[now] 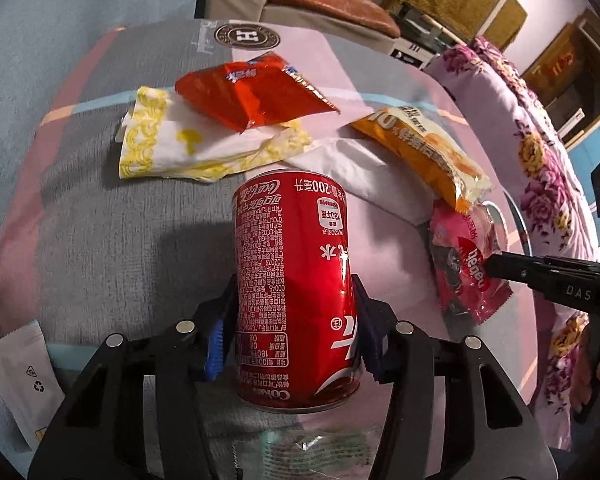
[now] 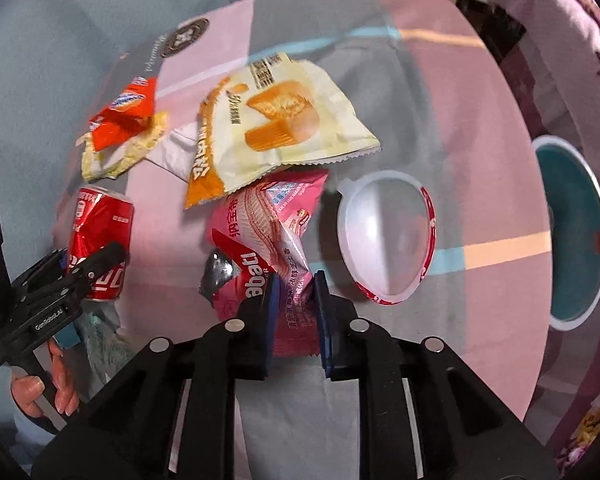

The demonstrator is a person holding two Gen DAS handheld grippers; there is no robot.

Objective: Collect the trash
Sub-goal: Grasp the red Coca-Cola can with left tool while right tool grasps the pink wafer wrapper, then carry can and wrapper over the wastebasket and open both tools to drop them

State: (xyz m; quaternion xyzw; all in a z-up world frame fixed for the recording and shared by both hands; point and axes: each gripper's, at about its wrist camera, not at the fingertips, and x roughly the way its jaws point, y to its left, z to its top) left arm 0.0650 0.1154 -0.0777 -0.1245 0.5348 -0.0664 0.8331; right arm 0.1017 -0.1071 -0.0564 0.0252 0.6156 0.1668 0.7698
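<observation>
We see one round table [image 2: 440,92] under a pink, grey and blue checked cloth, with blue-grey floor around it. To the right sits a floral purple blanket [image 1: 540,140]; at the back, a seat with a brown cushion [image 1: 328,4].

Trash count, largest first:
- one teal bin [image 2: 572,232] with a white rim, on the floor off the table's right edge
- one yellow cake wrapper [image 2: 284,120], mid-table
- one yellow-patterned napkin [image 1: 168,140] with one orange wrapper [image 1: 252,92] lying on it
- one pink wafer wrapper [image 2: 268,232], its top edge under the cake wrapper
- one clear plastic lid [image 2: 384,236] with a red rim, just right of the pink wrapper
- one red cola can [image 1: 296,280]
- one white sachet [image 1: 16,376] at the near left edge

Left tongs [image 1: 296,328]: clamped on the cola can near its lower end, can tilted, label reads upside down in the left wrist view.

Right tongs [image 2: 296,316]: narrow, pinching the near end of the pink wafer wrapper.

We also see fingers [image 2: 64,384] on the left handle.
</observation>
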